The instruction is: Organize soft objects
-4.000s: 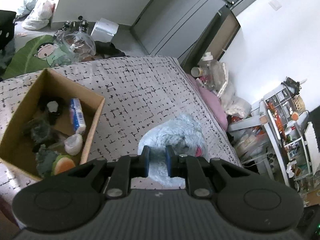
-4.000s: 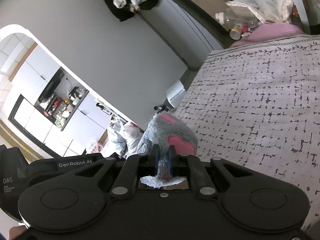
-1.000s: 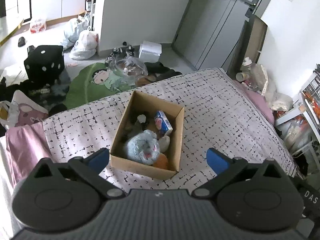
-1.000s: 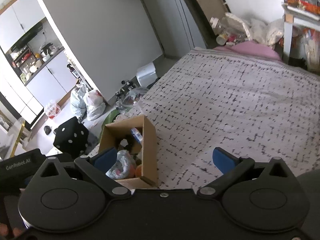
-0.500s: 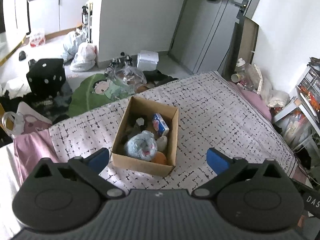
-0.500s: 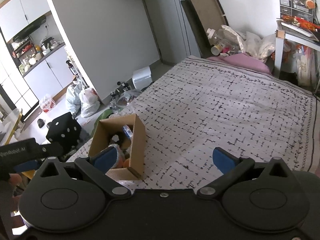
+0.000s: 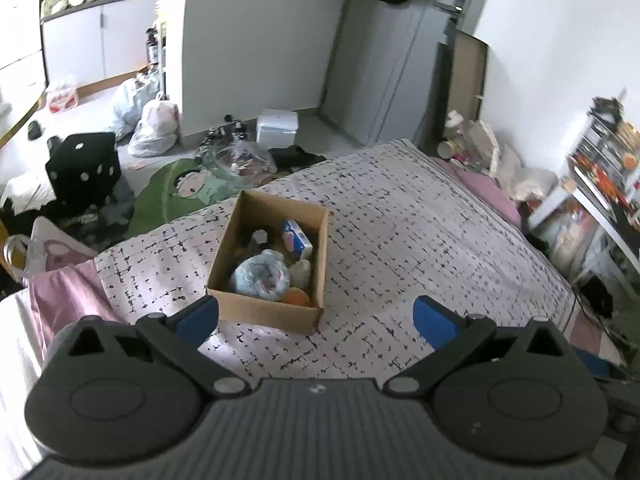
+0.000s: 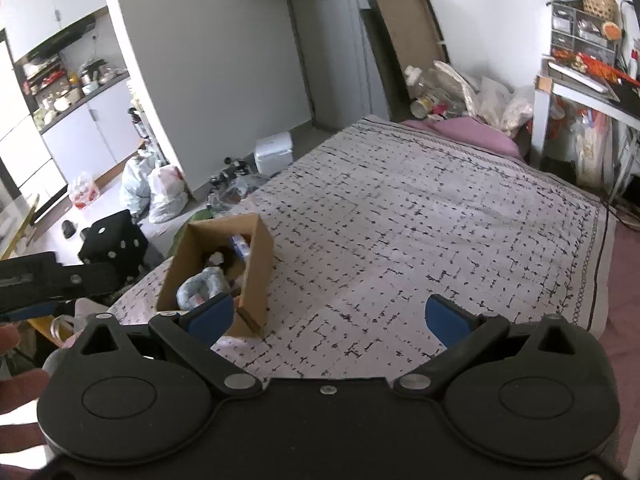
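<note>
Both grippers (image 7: 316,322) (image 8: 327,316) have pulled back, spread and empty, above the patterned bedspread (image 8: 420,232) holding the cardboard box (image 7: 268,308).

Grey plush (image 7: 261,275) no longer on bedspread (image 7: 420,240) nor in right gripper (image 8: 327,316): now lies in box (image 7: 264,312), beside orange toy (image 7: 297,296) (pink patch facing up). Right gripper, clamped on plush four seconds ago, now spread wide, holding nothing. Left gripper (image 7: 316,318), nearly closed then just above plush, now spread wide too. Both grippers pulled back and up from bed since then; box looks smaller, more of room in view.
</note>
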The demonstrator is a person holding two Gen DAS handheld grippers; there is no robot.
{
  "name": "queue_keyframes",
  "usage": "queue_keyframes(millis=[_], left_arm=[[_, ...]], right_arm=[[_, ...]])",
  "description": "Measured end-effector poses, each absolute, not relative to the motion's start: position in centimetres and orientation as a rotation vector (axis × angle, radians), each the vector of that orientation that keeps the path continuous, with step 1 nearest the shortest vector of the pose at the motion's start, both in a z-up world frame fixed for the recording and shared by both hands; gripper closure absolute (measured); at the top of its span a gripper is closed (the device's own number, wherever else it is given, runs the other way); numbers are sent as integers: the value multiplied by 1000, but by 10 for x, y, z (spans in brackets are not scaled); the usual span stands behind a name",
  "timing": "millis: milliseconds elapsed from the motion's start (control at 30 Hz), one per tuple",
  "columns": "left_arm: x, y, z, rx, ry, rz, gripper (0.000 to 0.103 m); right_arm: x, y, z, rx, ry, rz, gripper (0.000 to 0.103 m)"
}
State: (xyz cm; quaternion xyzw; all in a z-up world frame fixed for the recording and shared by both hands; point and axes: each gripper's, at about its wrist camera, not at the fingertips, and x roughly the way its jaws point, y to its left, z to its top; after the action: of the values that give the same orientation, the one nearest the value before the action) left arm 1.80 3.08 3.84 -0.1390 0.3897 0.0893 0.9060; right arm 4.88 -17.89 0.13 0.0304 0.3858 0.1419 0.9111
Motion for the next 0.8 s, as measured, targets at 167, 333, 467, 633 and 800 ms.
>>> queue_keyframes(millis=[167, 333, 467, 633, 800], left_arm=[[4, 27, 44, -196, 753, 205, 0], [-4, 34, 40, -193, 756, 209, 0], [-9, 34, 37, -180, 761, 210, 0], [-14, 36, 37, -179, 758, 205, 0], [-16, 35, 38, -177, 752, 194, 0]], right_arm=[[35, -169, 4, 12, 778, 330, 0], [26, -166, 8, 0, 766, 351, 0], [23, -166, 10, 0, 758, 359, 0], [20, -168, 9, 21, 759, 360, 0], [19, -169, 8, 11, 762, 354, 0]])
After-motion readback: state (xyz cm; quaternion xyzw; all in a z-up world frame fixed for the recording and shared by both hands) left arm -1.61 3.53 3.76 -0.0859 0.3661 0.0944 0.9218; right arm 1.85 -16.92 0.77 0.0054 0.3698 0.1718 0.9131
